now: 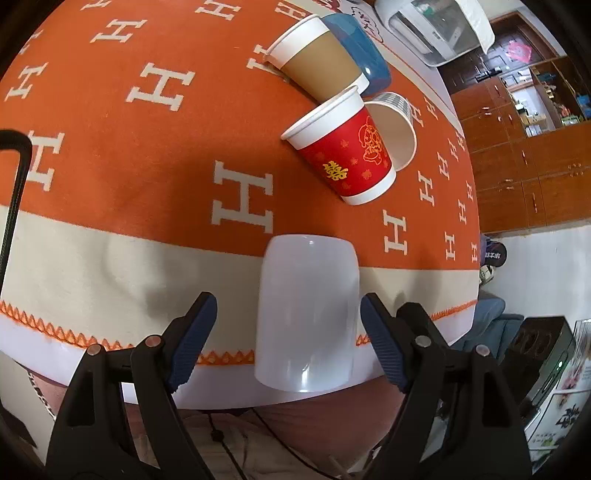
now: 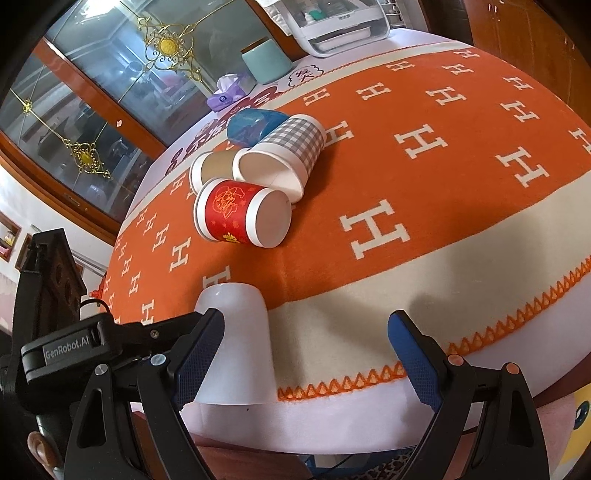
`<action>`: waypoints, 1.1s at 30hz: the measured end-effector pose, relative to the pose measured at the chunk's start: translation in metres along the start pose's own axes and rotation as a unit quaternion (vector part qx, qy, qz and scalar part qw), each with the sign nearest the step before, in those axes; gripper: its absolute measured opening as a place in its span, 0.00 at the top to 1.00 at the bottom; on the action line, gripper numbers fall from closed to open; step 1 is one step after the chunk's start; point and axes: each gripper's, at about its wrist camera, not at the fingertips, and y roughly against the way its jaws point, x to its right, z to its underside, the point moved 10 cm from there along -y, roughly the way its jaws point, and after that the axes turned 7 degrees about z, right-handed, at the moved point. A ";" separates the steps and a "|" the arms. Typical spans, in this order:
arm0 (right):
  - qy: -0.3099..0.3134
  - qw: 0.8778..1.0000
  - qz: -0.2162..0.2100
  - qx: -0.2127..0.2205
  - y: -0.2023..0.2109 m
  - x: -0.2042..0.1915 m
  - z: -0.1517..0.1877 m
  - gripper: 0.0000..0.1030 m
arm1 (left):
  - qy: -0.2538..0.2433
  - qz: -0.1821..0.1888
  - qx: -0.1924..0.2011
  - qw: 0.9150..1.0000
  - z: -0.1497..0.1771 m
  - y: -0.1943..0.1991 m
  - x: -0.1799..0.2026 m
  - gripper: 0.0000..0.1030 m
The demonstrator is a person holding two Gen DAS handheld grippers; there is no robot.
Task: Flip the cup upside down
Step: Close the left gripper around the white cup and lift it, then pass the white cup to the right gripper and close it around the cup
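Note:
A plain white cup [image 1: 308, 314] stands upside down on the cream border of the tablecloth, near the table's front edge. It also shows in the right wrist view [image 2: 236, 347]. My left gripper [image 1: 288, 343] is open, its blue pads on either side of the cup with small gaps, not touching. My right gripper [image 2: 304, 360] is open and empty, just right of the cup; its left pad overlaps the cup's side in view.
Several paper cups lie on their sides mid-table: a red one [image 1: 343, 155], a brown one [image 1: 317, 59], a checked one [image 2: 288, 147] and a blue one [image 2: 255, 123]. The orange H-patterned cloth [image 1: 147, 147] covers the table. A white appliance [image 2: 340, 22] and teal canister [image 2: 266, 61] stand at the far edge.

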 end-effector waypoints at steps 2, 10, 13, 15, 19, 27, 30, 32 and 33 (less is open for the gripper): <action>0.004 1.000 -0.002 -0.003 0.000 -0.003 0.001 0.11 | -0.007 -0.002 0.003 1.000 0.001 0.005 -0.003 0.24; 0.032 0.999 -0.015 -0.010 0.009 -0.018 0.001 0.11 | -0.099 -0.042 0.043 0.993 -0.001 0.035 -0.002 0.25; 0.042 0.999 -0.019 -0.010 0.015 -0.022 0.000 0.11 | -0.131 -0.064 0.070 0.987 -0.003 0.051 -0.007 0.25; 0.048 0.998 -0.026 -0.019 0.016 -0.026 0.001 0.11 | -0.147 -0.082 0.091 0.981 -0.007 0.061 -0.011 0.25; 0.061 0.996 -0.051 -0.046 0.015 -0.038 0.007 0.12 | -0.177 -0.129 0.144 0.965 -0.015 0.082 -0.022 0.25; 0.093 0.989 -0.067 -0.091 0.010 -0.056 0.010 0.14 | -0.204 -0.161 0.157 0.953 -0.018 0.091 -0.034 0.25; 0.103 0.986 -0.071 -0.108 0.005 -0.061 0.011 0.14 | -0.216 -0.166 0.152 0.950 -0.017 0.086 -0.034 0.25; 0.108 0.984 -0.072 -0.122 0.001 -0.063 0.012 0.15 | -0.226 -0.170 0.153 0.947 -0.016 0.083 -0.033 0.25; 0.111 0.983 -0.072 -0.130 -0.001 -0.064 0.013 0.16 | -0.232 -0.173 0.155 0.945 -0.016 0.083 -0.032 0.25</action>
